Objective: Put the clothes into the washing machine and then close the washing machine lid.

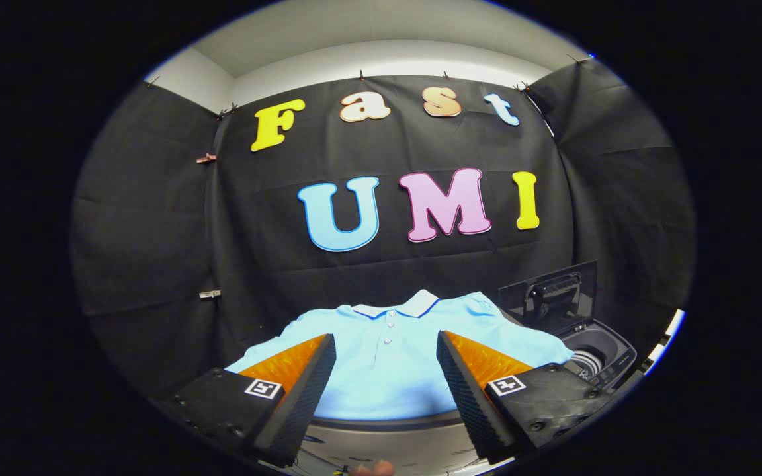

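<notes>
Gripper (386,370) fingers wide apart, holding nothing. Light-blue polo shirt (391,370) lies flat beside open washing machine (596,354); soft, light; pinch mid-chest fabric.

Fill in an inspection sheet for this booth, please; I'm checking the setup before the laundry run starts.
Surface: round table, its edge showing under the shirt.
Job's things: light blue polo shirt spread flat, collar away from the camera; small washer beside it, lid raised, drum open.
Clutter: nothing seen.
Grippers: hand-held gripper open, fingers spread over the shirt's near part, not pressing on it.
Cables: nothing clearly seen.
Surroundings: black cloth wall pinned up with clips, white wall above it; fingertips of a person below the gripper.
</notes>
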A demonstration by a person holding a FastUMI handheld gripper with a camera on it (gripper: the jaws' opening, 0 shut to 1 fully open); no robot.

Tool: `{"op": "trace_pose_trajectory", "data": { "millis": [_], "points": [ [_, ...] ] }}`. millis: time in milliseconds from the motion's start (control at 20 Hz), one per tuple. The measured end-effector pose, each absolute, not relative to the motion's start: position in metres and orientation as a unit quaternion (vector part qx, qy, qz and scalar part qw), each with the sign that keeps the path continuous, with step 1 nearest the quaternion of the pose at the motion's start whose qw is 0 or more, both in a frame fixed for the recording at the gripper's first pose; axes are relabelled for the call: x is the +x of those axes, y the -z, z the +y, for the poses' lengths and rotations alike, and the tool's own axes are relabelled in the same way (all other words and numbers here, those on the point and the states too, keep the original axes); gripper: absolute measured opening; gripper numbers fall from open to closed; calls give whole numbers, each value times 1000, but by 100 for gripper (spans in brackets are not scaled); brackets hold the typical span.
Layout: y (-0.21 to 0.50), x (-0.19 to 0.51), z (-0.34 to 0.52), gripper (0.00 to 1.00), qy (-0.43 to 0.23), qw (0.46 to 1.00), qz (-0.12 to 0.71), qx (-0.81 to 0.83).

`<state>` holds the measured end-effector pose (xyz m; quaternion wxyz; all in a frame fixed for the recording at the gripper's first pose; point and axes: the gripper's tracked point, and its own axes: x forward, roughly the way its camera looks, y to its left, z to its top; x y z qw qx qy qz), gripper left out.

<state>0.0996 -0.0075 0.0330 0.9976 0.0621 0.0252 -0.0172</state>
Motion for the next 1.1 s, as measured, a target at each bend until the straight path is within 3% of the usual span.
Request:
{"op": "trace_pose_trajectory", "data": {
  "millis": [500,900,1100],
  "points": [
    [-21,212,3,99,2,992,123,32],
    [57,257,-6,99,22,942,332,28],
    [71,255,-7,99,27,923,384,17]
  ]
}}
